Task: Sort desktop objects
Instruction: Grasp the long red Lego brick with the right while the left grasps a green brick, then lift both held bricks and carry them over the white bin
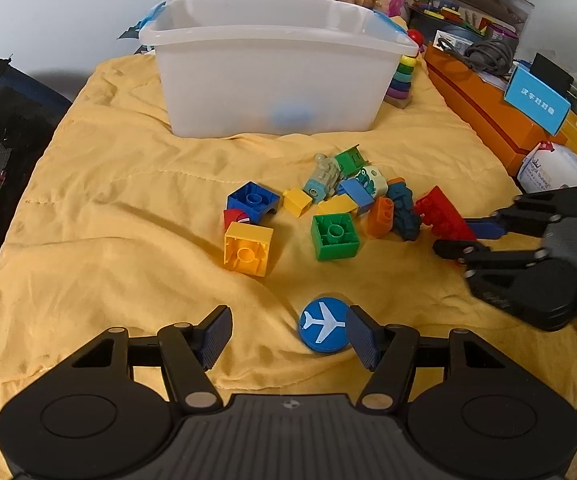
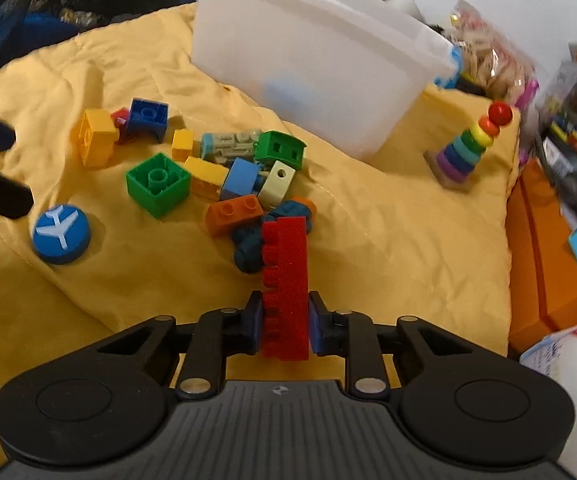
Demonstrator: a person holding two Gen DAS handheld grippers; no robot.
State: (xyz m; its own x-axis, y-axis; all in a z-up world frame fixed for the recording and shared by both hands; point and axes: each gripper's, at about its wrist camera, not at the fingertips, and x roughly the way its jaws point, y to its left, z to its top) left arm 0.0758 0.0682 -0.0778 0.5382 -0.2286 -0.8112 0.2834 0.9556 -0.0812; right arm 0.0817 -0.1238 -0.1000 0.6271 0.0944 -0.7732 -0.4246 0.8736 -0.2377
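A rumpled yellow quilted cloth [image 1: 100, 208] is spread across the whole work surface, and at its far edge a translucent white plastic bin [image 1: 272, 68] with blue handle clips is set, a blurred blue shape being seen through its near wall. To the right of the cloth an orange box [image 1: 484, 108] is laid, and beside the bin's right corner a rainbow ring stacker [image 2: 468, 148] topped by a red ball is stood upright. In the middle of the cloth a loose heap of toy bricks is scattered: a green square brick [image 1: 334, 237] and a yellow square brick [image 1: 247, 249] are turned hollow side up at the near edge, a dark blue arch brick [image 1: 253, 200] is lying further back on the left, and an orange brick [image 2: 232, 214] is rested against a dark teal piece [image 2: 254, 246]. Nearer still, a round blue airplane disc [image 1: 323, 325] is found lying flat, just beside the right finger of the left gripper [image 1: 288, 334], whose jaws are held wide apart with nothing between them. At the heap's right side, a long red studded brick [image 2: 286, 288] is clamped edgewise between the pads of the right gripper [image 2: 285, 322], its far end being pointed toward the teal piece.
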